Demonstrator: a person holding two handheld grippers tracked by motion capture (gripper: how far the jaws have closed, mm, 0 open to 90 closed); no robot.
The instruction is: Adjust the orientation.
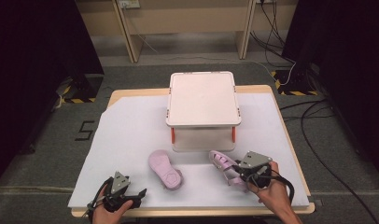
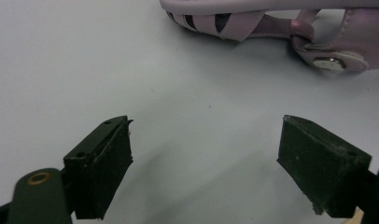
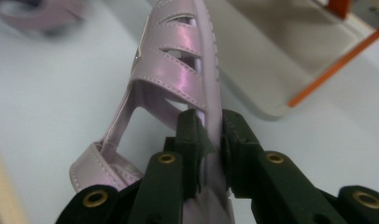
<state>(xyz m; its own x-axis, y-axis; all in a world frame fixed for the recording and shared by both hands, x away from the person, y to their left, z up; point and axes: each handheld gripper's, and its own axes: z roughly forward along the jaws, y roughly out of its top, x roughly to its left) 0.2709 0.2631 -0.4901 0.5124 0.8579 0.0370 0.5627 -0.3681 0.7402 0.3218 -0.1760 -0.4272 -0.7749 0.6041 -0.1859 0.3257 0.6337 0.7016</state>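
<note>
Two lilac strappy sandals lie on the white-covered table (image 1: 127, 135). One sandal (image 1: 165, 171) rests sole up near the middle front; in the left gripper view that sandal (image 2: 271, 23) lies beyond the jaws, straps and buckle toward me. My left gripper (image 1: 137, 194) sits at the front left, open, with bare table between its fingertips (image 2: 206, 140). My right gripper (image 1: 238, 173) at the front right is shut on the second sandal (image 1: 224, 165). In the right gripper view the jaws pinch the sole edge of this sandal (image 3: 178, 60), the gripper (image 3: 210, 128) clamped tight on it.
A white lidded storage box (image 1: 203, 100) with orange latches stands at the table's back middle, just behind the sandals; its side (image 3: 281, 56) is close to the held sandal. The wooden table edge runs along the front and right. Cables lie on the floor at the right.
</note>
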